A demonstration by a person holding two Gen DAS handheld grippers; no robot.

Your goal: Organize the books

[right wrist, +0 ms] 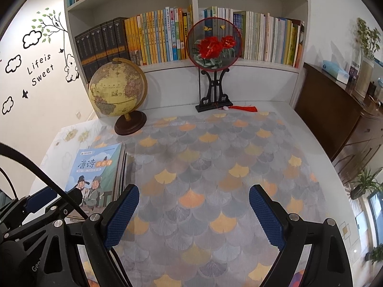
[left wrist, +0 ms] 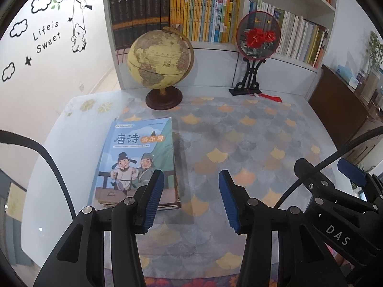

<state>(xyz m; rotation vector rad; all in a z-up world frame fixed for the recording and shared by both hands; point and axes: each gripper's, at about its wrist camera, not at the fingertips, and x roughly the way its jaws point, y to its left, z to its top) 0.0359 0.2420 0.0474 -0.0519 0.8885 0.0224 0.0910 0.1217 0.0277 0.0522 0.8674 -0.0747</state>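
- Where things stand: the book stack lies flat on the table, left of centre, in front of the globe. Left gripper hangs over the stack's near right corner, jaws about half apart with nothing between them. Right gripper is over bare tablecloth, jaws wide, also empty.
- Biggest worry imo: it's several thin books, not one. Pinch the top cover only and it'll probably peel open or slide off the rest.
- Spines look a bit staggered along the right edge, so a side grab could fan the pile out instead of lifting it.
- The glossy cover looks slippery, so a tilted lift could let the lower books slip out.
- The globe is just behind the stack. Push the pile forward and it could bump the base and rock it.
- The fan stands in front of the shelf on a skinny stand. Swinging a book over there could knock it down.
- The shelf rows look packed, so jamming books in may go badly.
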